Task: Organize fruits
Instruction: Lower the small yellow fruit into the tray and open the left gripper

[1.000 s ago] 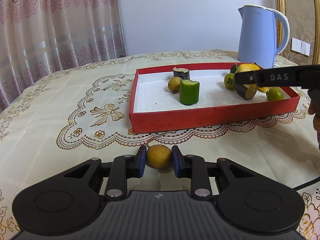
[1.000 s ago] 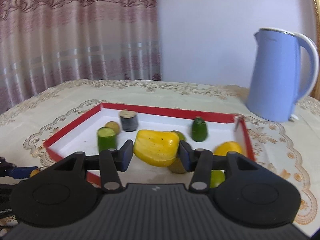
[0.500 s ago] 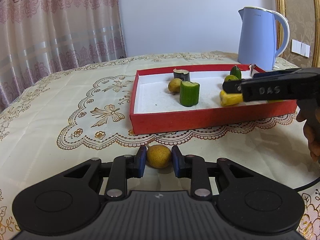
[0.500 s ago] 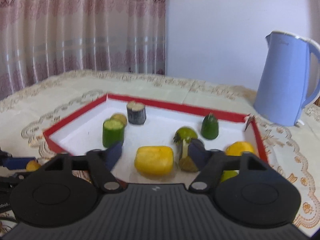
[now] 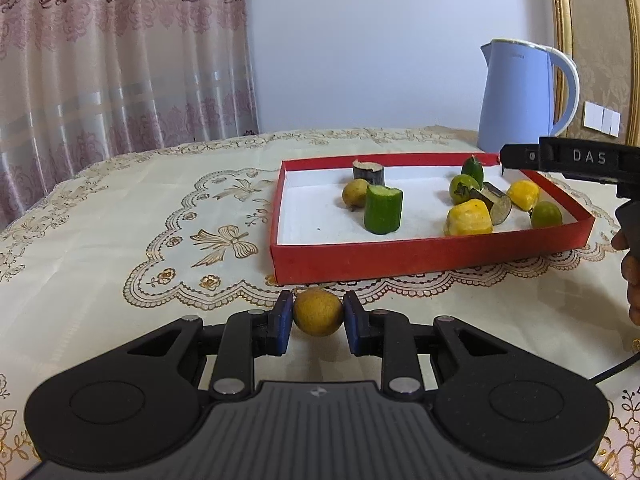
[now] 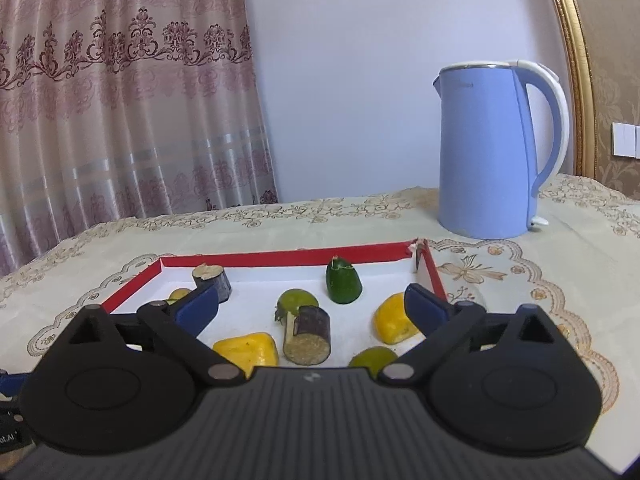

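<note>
Gripping round, matte yellow-brown fruit (image 5: 318,312), left gripper (image 5: 316,322) pads are pressed on it, just before red box (image 5: 420,258). Right gripper (image 6: 312,306) jaws, just opened wide, hold nothing; smooth blocky yellow piece (image 6: 248,352) lies inside box.

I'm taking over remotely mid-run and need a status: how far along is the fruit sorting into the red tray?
Mostly done. The red tray already holds about eight pieces. The yellow chunk lies in it, just released: the right gripper has been opening and has nothing between its pads. In hand: the left gripper is shut on a small yellow-brown fruit, still outside the tray's near wall. Left: moving that fruit in.
</note>
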`<state>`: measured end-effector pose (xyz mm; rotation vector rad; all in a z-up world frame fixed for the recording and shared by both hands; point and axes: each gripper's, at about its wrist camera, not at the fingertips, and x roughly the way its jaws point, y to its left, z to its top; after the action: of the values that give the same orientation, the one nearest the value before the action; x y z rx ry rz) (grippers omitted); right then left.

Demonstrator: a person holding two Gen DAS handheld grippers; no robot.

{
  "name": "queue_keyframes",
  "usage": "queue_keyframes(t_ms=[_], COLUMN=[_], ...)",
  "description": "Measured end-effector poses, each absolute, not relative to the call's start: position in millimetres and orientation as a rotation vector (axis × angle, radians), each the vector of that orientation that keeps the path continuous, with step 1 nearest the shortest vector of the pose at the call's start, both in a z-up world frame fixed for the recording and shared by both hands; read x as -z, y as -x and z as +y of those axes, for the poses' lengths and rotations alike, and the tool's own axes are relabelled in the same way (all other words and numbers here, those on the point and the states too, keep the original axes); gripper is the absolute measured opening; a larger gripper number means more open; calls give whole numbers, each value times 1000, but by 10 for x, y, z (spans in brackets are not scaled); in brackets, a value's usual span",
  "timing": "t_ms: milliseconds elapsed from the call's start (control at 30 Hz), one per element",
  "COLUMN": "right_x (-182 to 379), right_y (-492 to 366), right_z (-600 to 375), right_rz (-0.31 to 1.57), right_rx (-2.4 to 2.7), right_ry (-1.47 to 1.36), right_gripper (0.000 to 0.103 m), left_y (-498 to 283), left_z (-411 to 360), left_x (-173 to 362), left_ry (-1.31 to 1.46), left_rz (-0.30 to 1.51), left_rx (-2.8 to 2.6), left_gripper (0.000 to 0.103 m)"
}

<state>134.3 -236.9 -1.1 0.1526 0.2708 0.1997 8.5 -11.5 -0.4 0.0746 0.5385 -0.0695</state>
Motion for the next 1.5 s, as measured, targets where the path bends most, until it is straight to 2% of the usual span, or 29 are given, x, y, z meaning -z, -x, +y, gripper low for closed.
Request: queue_keyframes(t_ms=[67, 400, 733, 1067, 1400, 1467, 1500], right_x=[10, -10, 1, 10, 22, 27, 34], right_y=[-1312, -1282, -1312, -1316, -1339, -1343, -1346], right_z=[-2366, -2399, -2536, -2663, -2709, -2705, -2705], right_rz=[265, 273, 292, 286, 295, 298, 301], right_rx=[-194, -180, -124, -98, -91, -89, -88], right_ry=[-140, -159, -211, -263, -277, -276, -277], right_gripper=[103, 103, 103, 103, 103, 103, 103], left_y=[-65, -20, -533, -1171, -1348, -1350, -1348], left_z=[-126, -167, -641, -1130, -1172, -1166, -1161], left_x=[-15, -372, -611, -449, -306, -311, -319], left_ry=[-81, -99, -176, -279, -310, -306, -304], left_rz=[530, 425, 387, 455, 506, 509, 510], left_rx=[67, 111, 132, 121, 61, 55, 51], left_gripper=[27, 27, 27, 27, 27, 32, 41])
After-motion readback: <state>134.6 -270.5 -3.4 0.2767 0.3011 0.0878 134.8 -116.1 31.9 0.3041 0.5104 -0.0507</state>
